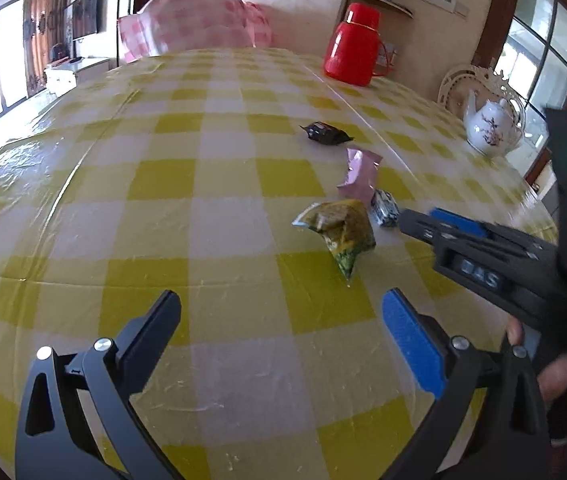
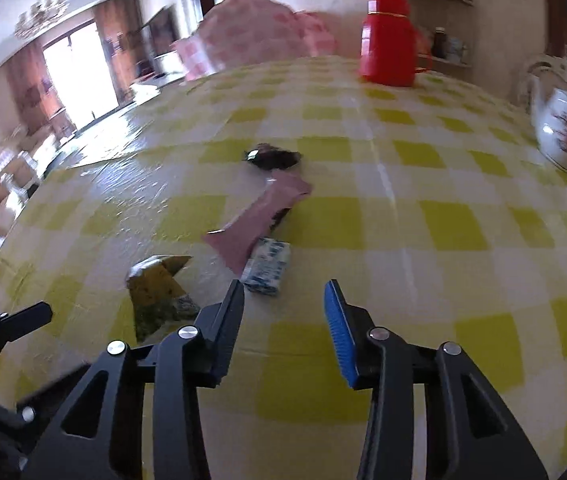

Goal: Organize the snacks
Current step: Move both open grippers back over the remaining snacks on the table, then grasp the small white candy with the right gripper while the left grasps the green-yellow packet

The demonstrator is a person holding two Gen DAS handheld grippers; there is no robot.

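Note:
Several snack packets lie on the yellow-checked tablecloth [image 1: 163, 208]. A green-yellow packet [image 1: 341, 230] is nearest, with a small blue-white packet [image 1: 385, 208] and a pink packet [image 1: 359, 172] behind it, and a black packet [image 1: 325, 133] farther back. My left gripper [image 1: 283, 312] is open and empty, short of the green packet. My right gripper [image 2: 283, 300] is open and empty, just short of the blue-white packet [image 2: 267, 266]. The right wrist view also shows the green packet [image 2: 159, 292], the pink packet [image 2: 259, 216] and the black packet [image 2: 273, 156]. The right gripper also shows in the left wrist view [image 1: 423, 220].
A red thermos jug [image 1: 353, 46] stands at the table's far side. A white teapot [image 1: 491, 128] sits at the right on a white openwork tray [image 1: 453, 84]. A pink checked cloth bundle [image 1: 199, 20] lies beyond the far edge.

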